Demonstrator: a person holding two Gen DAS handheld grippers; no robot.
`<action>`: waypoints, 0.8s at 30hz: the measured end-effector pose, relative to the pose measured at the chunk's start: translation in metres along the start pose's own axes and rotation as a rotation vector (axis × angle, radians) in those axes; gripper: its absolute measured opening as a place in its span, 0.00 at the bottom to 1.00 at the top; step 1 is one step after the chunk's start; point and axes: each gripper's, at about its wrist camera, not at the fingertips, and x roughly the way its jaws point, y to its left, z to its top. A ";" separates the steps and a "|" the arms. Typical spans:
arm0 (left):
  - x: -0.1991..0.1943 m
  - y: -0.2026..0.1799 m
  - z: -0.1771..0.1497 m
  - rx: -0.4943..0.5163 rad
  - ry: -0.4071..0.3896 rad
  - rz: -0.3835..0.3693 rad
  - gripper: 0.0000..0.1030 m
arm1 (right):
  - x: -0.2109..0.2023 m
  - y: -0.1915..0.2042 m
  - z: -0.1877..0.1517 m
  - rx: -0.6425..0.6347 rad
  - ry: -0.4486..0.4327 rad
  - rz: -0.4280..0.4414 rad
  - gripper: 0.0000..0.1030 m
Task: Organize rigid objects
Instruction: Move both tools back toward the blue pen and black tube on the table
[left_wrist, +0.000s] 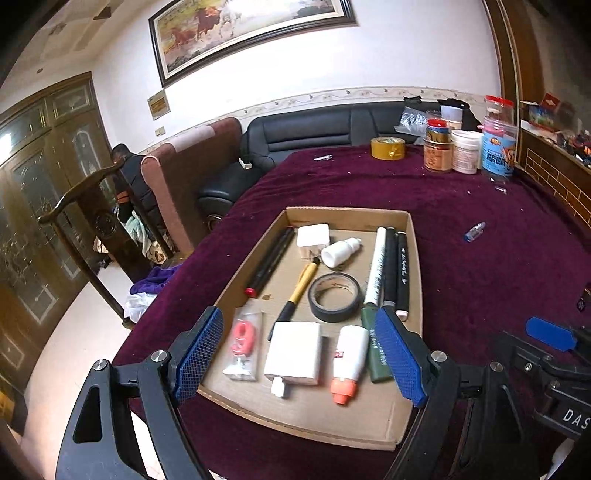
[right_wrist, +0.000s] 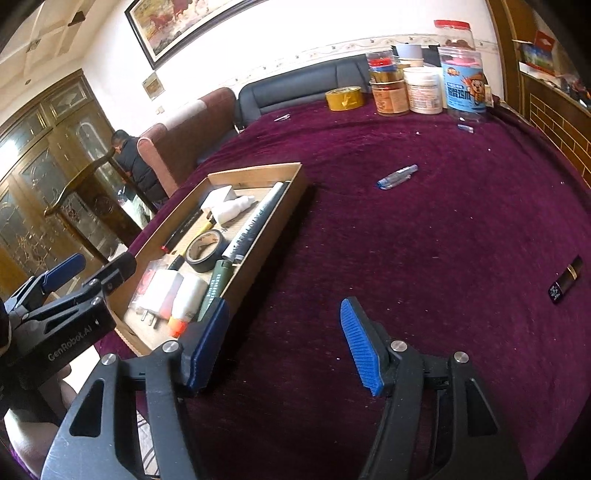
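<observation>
Left gripper (left_wrist: 299, 354) spread wide, holding nothing, poised over near end of shallow brown cardboard tray (left_wrist: 415, 258) on maroon velvet-covered table (left_wrist: 480, 206); white square charger block (left_wrist: 293, 352) and white glue bottle with orange cap (left_wrist: 347, 363) directly between jaws, black tape roll (left_wrist: 335, 297) just ahead. Right gripper (right_wrist: 284, 347) also wide open and empty, over bare cloth with tray just off its left jaw. Loose items left outside tray: small clear-blue plastic tube (right_wrist: 397, 176) well ahead of right jaws, slightly right; dark lipstick-like stick with gold band (right_wrist: 565, 278) far right. Tube probably next: light, rigid, smooth, likely to roll or squirt out sideways, so best pinched across mid-body with jaws square to its long axis. Soft cloth under it gives a bit, should allow low approach. Yellow tape roll (right_wrist: 344, 98) and jars (right_wrist: 423, 88) at far edge, well beyond reach of either jaw set.
</observation>
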 end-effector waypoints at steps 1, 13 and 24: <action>0.000 -0.002 0.000 0.002 0.000 -0.001 0.78 | 0.000 -0.002 0.000 0.003 0.000 0.000 0.61; -0.041 0.002 0.014 -0.073 -0.203 -0.108 0.99 | -0.036 -0.095 0.022 0.154 -0.085 -0.144 0.61; -0.028 -0.006 0.007 -0.054 -0.090 -0.129 0.99 | -0.064 -0.168 0.049 0.212 -0.219 -0.304 0.60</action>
